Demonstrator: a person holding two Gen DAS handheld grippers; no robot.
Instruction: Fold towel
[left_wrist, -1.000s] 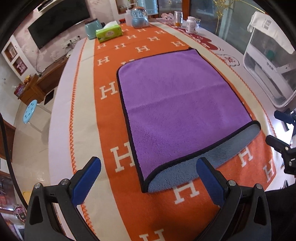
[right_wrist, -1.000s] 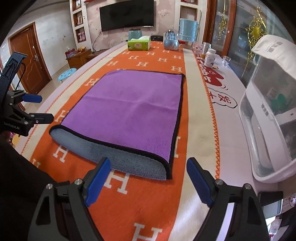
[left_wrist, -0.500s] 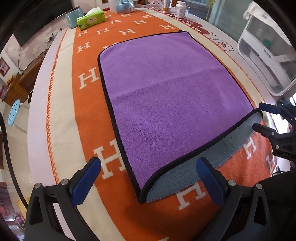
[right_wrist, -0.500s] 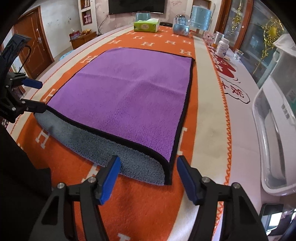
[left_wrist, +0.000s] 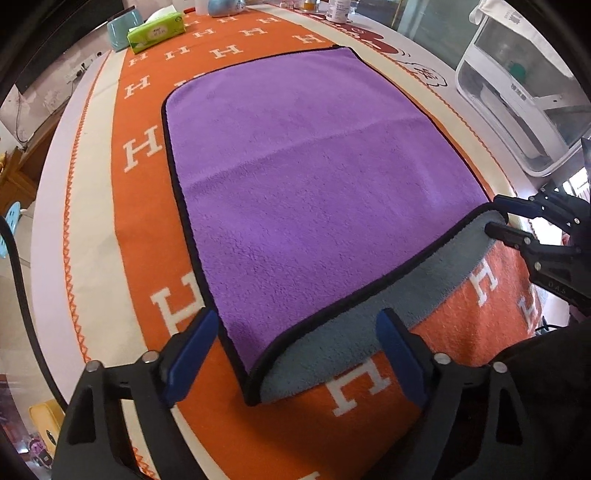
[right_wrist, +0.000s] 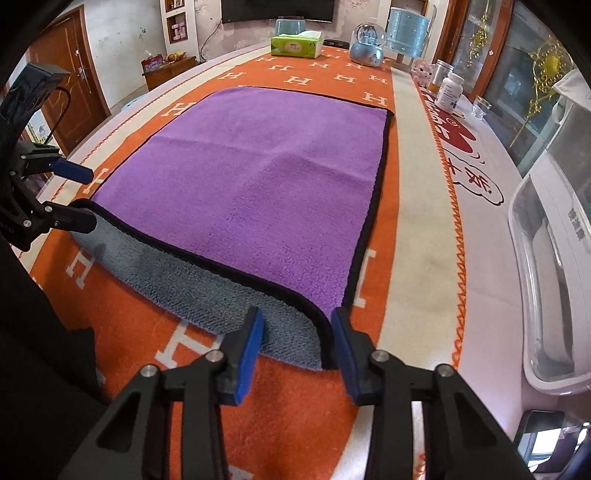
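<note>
A purple towel (left_wrist: 314, 177) with a black hem and grey underside lies flat on the orange H-patterned table runner (left_wrist: 147, 110); it also shows in the right wrist view (right_wrist: 258, 184). Its near edge is turned over, showing a grey strip (left_wrist: 351, 343). My left gripper (left_wrist: 295, 354) is open, its fingers either side of the towel's near left corner. My right gripper (right_wrist: 297, 332) is open but narrower, its fingers either side of the near right corner (right_wrist: 325, 354). Each gripper shows in the other's view, the right gripper (left_wrist: 502, 218) and the left gripper (right_wrist: 74, 195).
A green tissue box (right_wrist: 295, 44), a snow globe (right_wrist: 365, 48) and a white pill bottle (right_wrist: 448, 92) stand at the table's far end. A white plastic appliance (right_wrist: 546, 258) sits at the right. A phone (right_wrist: 539, 432) lies near the right front.
Both grippers have moved forward and down to the towel's near corners. The right gripper's fingers have narrowed around its corner; the left has narrowed slightly.
</note>
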